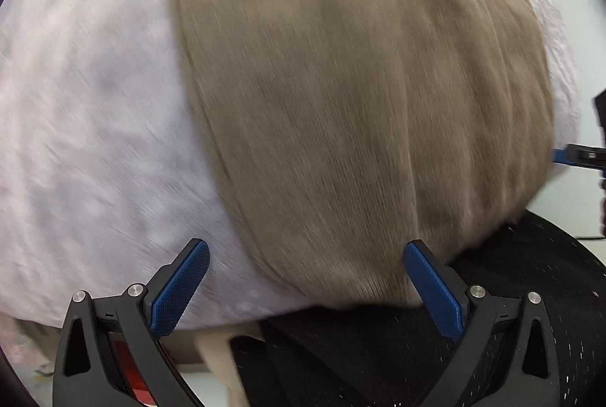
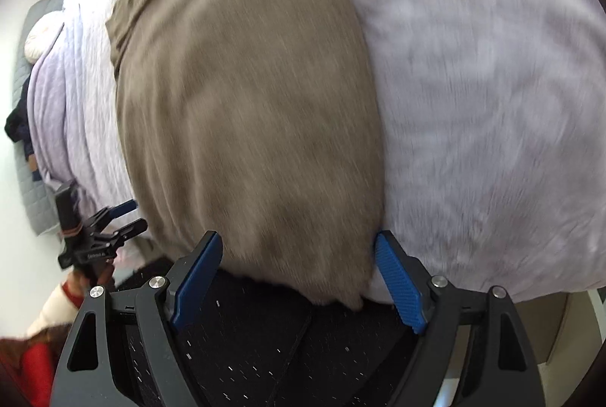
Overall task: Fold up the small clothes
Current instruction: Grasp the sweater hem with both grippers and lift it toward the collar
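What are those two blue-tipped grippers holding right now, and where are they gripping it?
Nothing is held. The left gripper and the right gripper are both open above the near edge of the brown garment, which lies on the pale bedcover.

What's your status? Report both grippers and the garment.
Left gripper, right gripper open, empty. Brown garment flat on lilac bedcover, near hem between fingers. Nothing in the way.

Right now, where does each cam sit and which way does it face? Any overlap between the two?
Left wrist: on the left gripper, aimed steeply down at the brown garment on the lilac bedding; own open blue fingers show.
Right wrist: on the right gripper, aimed down at the same garment; own open fingers and a cream sleeve show.
Shared: garment, bedding, the dark speckled cloth below, and each sees the other gripper at its frame edge.
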Available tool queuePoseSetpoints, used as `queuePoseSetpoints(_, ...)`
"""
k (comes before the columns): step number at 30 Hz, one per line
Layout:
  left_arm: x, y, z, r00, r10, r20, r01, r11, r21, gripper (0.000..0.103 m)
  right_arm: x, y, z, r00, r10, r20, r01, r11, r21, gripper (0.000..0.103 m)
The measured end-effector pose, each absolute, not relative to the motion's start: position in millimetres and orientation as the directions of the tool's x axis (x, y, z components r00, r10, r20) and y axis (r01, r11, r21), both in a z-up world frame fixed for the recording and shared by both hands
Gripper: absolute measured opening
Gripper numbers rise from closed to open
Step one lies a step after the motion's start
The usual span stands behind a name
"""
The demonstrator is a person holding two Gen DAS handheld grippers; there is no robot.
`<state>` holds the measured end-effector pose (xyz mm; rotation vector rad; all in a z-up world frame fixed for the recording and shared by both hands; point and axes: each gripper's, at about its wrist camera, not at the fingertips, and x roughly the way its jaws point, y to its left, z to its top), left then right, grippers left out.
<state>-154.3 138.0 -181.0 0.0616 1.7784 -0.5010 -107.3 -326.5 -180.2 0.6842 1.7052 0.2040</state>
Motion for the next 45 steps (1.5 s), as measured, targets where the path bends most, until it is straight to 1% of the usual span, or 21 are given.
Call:
queuePoseSetpoints(4,-170,142,-189,-0.285,-0.289,-0.914,0.282,0.886,-0.368,0.103,-121,-330,-191,-0.09,0.607,-0.79,0.345,0.763,0.547,0.085)
queuePoseSetpoints(8,-177,147,-195,-0.28,-0.328,-0.902,0.255,0.881,-0.399,0.103,-128,-330,-201,-0.092,0.684,-0.724,0.374,0.697,0.611,0.085)
queuePoseSetpoints(12,-185,150,-198,-0.283,-0.398,-0.873,0.198,0.866,-0.459,0.103,-134,-321,-209,-0.127,0.72,-0.683,0.368,0.673,0.641,0.086)
queuePoseSetpoints(14,-191,134,-190,-0.283,-0.455,-0.844,0.178,0.84,-0.512,0.103,-134,-310,-213,-0.146,0.727,-0.671,0.36,0.67,0.649,0.086)
queuePoseSetpoints(17,-195,122,-180,-0.276,-0.493,-0.825,0.201,0.81,-0.551,0.103,-130,-296,-211,-0.139,0.749,-0.648,0.333,0.651,0.682,0.086)
queuePoseSetpoints(19,-195,116,-182,-0.288,-0.48,-0.829,0.211,0.813,-0.543,0.103,-129,-294,-212,-0.14,0.751,-0.645,0.322,0.651,0.687,0.086)
queuePoseSetpoints(23,-197,112,-197,-0.313,-0.408,-0.857,0.242,0.839,-0.488,0.103,-135,-296,-220,-0.142,0.745,-0.651,0.343,0.654,0.674,0.086)
queuePoseSetpoints(24,-199,112,-199,-0.314,-0.4,-0.861,0.246,0.842,-0.481,0.102,-135,-295,-222,-0.14,0.746,-0.651,0.348,0.653,0.673,0.086)
queuePoseSetpoints(28,-201,98,-197,-0.294,-0.365,-0.883,0.264,0.857,-0.442,0.089,-137,-290,-227,-0.148,0.732,-0.665,0.353,0.667,0.656,0.086)
queuePoseSetpoints(30,-197,91,-195,-0.284,-0.345,-0.895,0.263,0.869,-0.419,0.072,-137,-284,-227,-0.165,0.721,-0.673,0.344,0.682,0.646,0.085)
queuePoseSetpoints(31,-197,92,-196,-0.278,-0.324,-0.904,0.264,0.879,-0.396,0.062,-137,-281,-228,-0.175,0.713,-0.679,0.346,0.69,0.636,0.077)
queuePoseSetpoints(32,-195,96,-195,-0.274,-0.308,-0.911,0.265,0.886,-0.379,0.056,-137,-278,-229,-0.177,0.707,-0.685,0.35,0.695,0.628,0.067)
queuePoseSetpoints(33,-192,103,-195,-0.275,-0.297,-0.914,0.264,0.891,-0.369,0.049,-139,-276,-231,-0.18,0.703,-0.688,0.354,0.699,0.621,0.036)
queuePoseSetpoints(34,-191,107,-195,-0.276,-0.3,-0.913,0.257,0.892,-0.371,0.039,-139,-275,-230,-0.181,0.703,-0.688,0.354,0.699,0.621,0.012)
queuePoseSetpoints(36,-187,114,-192,-0.289,-0.344,-0.893,0.228,0.882,-0.413,0.025,-139,-275,-224,-0.15,0.731,-0.666,0.342,0.67,0.658,0.012)
queuePoseSetpoints(43,-170,133,-154,-0.227,-0.532,-0.816,0.113,0.818,-0.564,0.023,-123,-278,-182,0.019,0.853,-0.522,0.33,0.487,0.809,0.012)
queuePoseSetpoints(44,-167,135,-150,-0.214,-0.545,-0.811,0.101,0.813,-0.573,0.02,-120,-279,-177,0.049,0.862,-0.504,0.327,0.463,0.824,0.012)
queuePoseSetpoints(45,-163,137,-146,-0.2,-0.561,-0.804,0.086,0.807,-0.584,0.019,-115,-281,-172,0.08,0.87,-0.487,0.325,0.439,0.838,0.012)
